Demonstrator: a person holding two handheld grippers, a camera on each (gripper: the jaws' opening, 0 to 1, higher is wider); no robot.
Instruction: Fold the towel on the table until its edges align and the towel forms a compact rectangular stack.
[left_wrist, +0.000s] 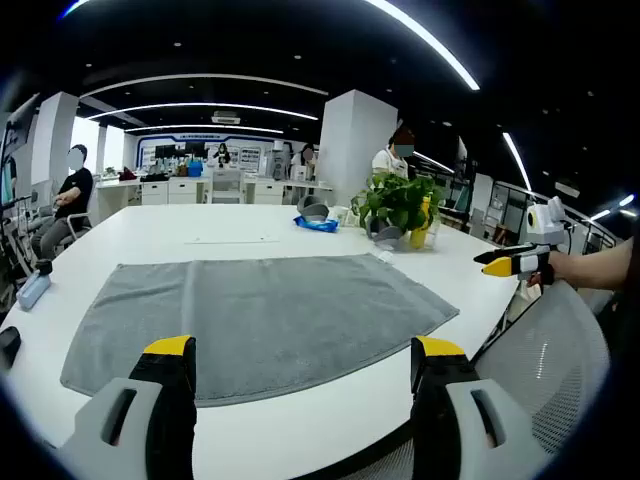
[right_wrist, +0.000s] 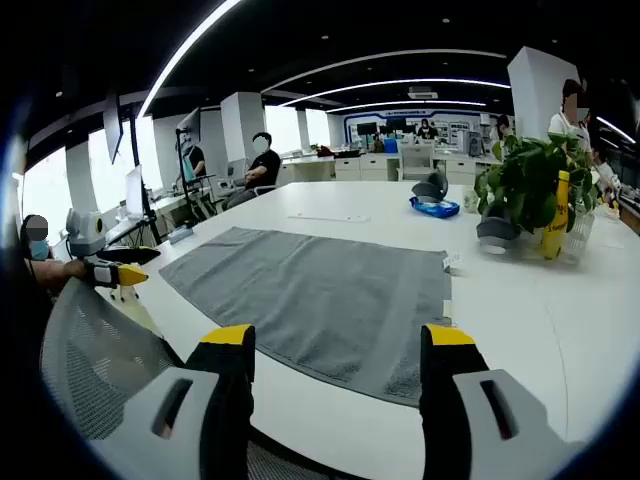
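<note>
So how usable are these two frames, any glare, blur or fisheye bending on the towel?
Left gripper view: sharp; the grey towel is evenly lit without glare, its near edge bowed by the fisheye; ceiling strip lights are blown out. Right gripper view: also sharp, the towel clear, the white table bright but not washed out; window daylight at left is overexposed; the plant is slightly soft.

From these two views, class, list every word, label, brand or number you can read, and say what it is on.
No text can be read in either view.
Blue packet on the table: any print is too small to read.
Yellow bottle by the plant: no label legible.
Far-wall displays: blurred.
Towel and both grippers, left and right: no markings seen.
</note>
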